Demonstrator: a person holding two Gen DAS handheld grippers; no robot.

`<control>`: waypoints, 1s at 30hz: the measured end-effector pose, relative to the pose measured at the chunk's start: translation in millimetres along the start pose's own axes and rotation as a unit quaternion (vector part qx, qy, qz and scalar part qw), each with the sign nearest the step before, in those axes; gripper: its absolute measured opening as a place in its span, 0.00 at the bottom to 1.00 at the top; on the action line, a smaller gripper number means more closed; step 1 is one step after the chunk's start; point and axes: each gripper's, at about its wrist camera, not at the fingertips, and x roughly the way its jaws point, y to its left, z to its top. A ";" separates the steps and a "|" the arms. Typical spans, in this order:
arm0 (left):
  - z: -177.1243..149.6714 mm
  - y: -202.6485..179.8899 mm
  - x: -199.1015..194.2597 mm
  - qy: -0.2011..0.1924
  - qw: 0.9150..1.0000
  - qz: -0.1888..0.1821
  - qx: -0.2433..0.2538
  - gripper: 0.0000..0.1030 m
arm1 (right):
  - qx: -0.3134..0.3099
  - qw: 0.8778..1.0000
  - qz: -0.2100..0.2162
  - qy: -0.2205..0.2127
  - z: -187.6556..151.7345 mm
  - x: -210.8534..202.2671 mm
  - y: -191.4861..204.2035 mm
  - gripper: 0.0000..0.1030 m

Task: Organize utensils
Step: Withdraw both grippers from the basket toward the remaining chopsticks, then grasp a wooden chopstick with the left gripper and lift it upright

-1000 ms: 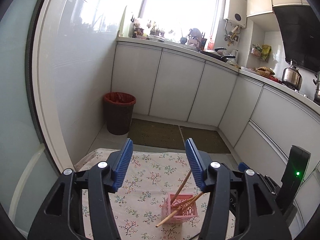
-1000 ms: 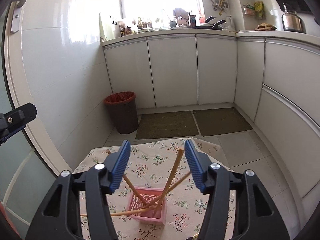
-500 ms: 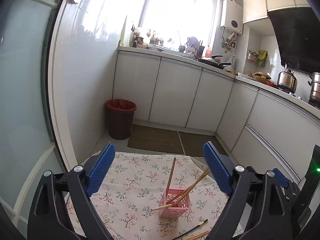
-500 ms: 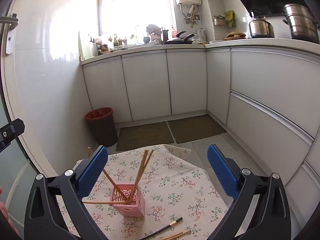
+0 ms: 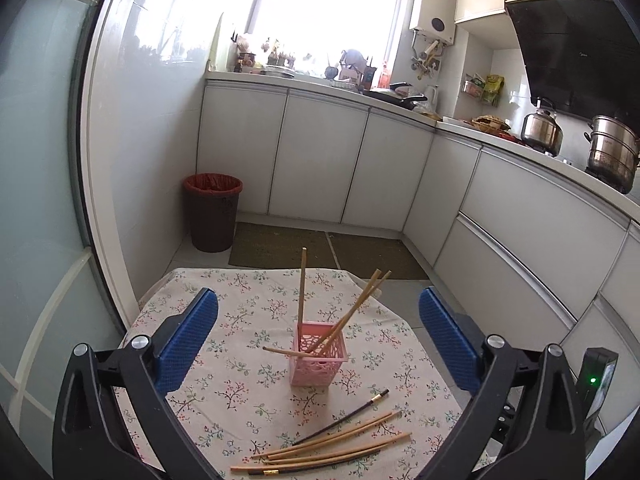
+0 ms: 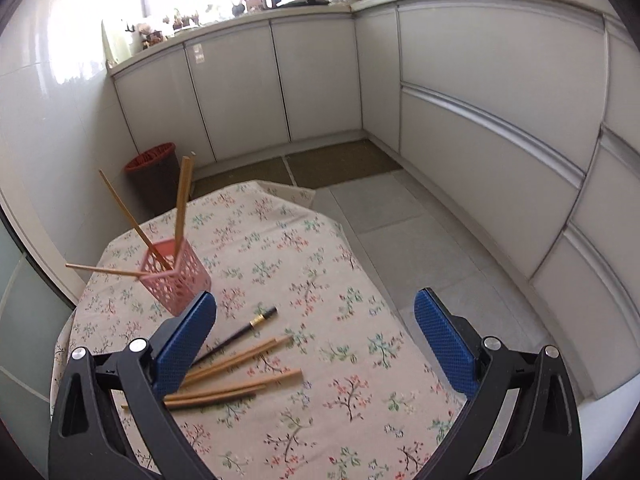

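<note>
Chopsticks [image 5: 326,446] lie loose just in front of the pink basket [image 5: 318,360], newly in view as left gripper [image 5: 318,344] finishes opening, empty, while right gripper [image 6: 316,344] gapes wide, ready for another pickup.

The loose chopsticks [image 6: 236,376] are partly covered by the right hand-held gripper's [image 6: 316,344] left finger. The items on the far counter [image 5: 320,76] cannot be made out.

Two handheld grippers are showing matching builds: black plastic arms with triangular cut-outs, each carrying silver round-headed screws. The left gripper [image 5: 318,334] and the right gripper [image 6: 316,332] are both wearing blue, finely textured pads [image 5: 188,340]. A green light is glowing on a black unit [image 5: 596,380] at the left gripper's right side.
</note>
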 end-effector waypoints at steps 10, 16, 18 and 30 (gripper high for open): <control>-33.5 -60.1 27.0 0.072 0.988 -0.074 0.119 0.93 | 0.121 0.984 -0.009 0.131 -36.0 36.0 -71.1 0.94; -99.8 -107.4 100.0 0.255 0.928 -0.107 0.250 0.93 | 0.151 0.981 -0.032 0.121 -39.2 28.6 -98.1 0.94; -123.1 -114.7 126.9 0.318 0.902 -0.117 0.269 0.83 | 0.158 0.977 -0.032 0.137 -42.3 32.4 -103.8 0.94; -217.3 -162.3 209.1 0.463 0.805 -0.115 0.354 0.38 | 0.188 0.971 -0.047 0.142 -45.9 34.7 -127.7 0.94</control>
